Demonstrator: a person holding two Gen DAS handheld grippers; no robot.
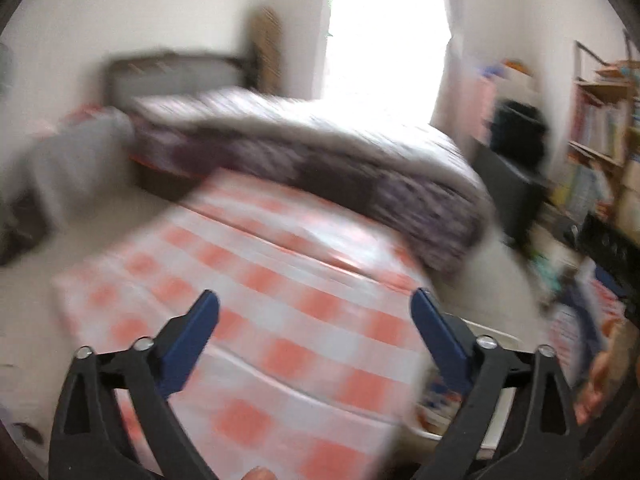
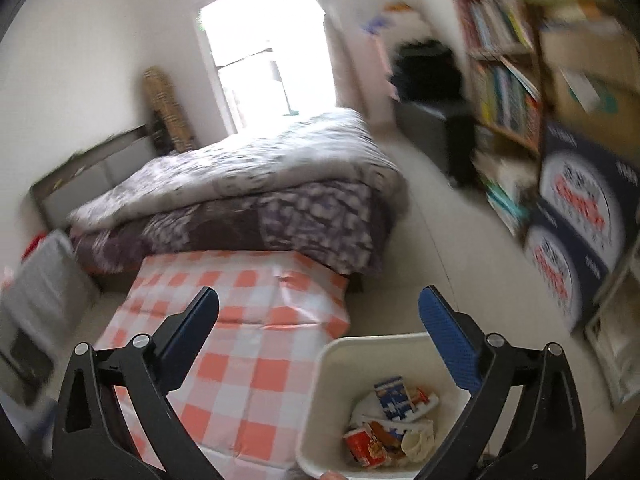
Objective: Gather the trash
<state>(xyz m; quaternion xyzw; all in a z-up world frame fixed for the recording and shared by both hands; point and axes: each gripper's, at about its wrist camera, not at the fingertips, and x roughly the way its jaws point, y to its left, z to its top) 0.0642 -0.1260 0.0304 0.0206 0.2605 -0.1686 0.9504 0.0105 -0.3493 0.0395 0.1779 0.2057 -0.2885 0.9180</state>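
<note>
Bedroom, checkered table (image 2: 256, 320) at foot of bed (image 2: 248, 184), top bare. Trash (image 2: 392, 424) sits in white bin (image 2: 332, 364) beside table, likely just dropped. Left gripper (image 1: 316, 304) and right gripper (image 2: 320, 300) both spread wide, nothing between pads.

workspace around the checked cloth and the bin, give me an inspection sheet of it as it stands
surface: orange and white checked cloth lies flat over a low surface at the foot of the bed; nothing seen on it.
job's things: white plastic bin stands right of the cloth, holding crumpled wrappers, a blue and white carton and a red snack packet.
clutter: nothing seen loose on the floor near the bin.
grippers: left gripper wide open, empty; right gripper wide open, empty, above the bin's edge.
cables: nothing seen.
surroundings: bed with purple patterned quilt, bright doorway, wooden bookshelf, stacked blue printed boxes on the right.
</note>
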